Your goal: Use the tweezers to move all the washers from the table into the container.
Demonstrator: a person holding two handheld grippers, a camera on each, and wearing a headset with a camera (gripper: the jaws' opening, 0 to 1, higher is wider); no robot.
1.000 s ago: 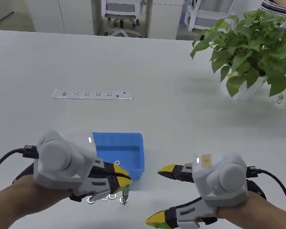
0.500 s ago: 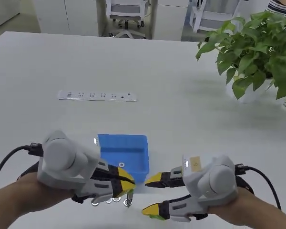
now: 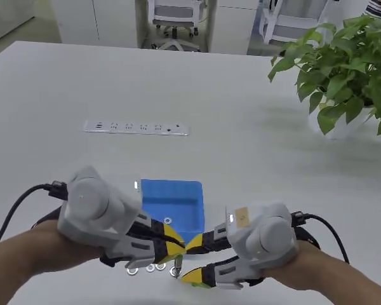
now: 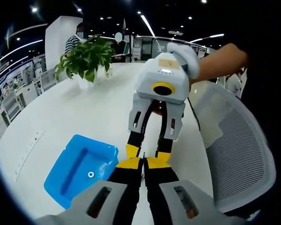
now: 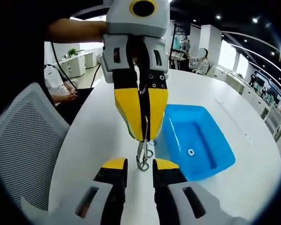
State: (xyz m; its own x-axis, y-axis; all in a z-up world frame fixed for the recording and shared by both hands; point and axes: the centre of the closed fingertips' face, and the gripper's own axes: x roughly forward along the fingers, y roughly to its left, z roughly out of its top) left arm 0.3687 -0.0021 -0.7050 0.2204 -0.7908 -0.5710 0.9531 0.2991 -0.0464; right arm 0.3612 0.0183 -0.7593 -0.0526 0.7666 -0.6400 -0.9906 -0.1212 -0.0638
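Several small silver metal washers (image 3: 151, 267) lie in a row on the white table (image 3: 254, 114) just outside the near wall of the blue plastic rectangular container (image 3: 171, 194); a lone washer (image 5: 191, 152) lies inside it. The left gripper (image 4: 144, 161) has its jaws clamped on slim metal tweezers (image 5: 141, 152), whose tips point down at that row. The right gripper (image 5: 140, 164), jaws apart, hovers by the container's near corner, facing the tweezers. Crowding looks like the danger to me: a nudge from those open jaws could twist the tweezers or scatter washers away from the container
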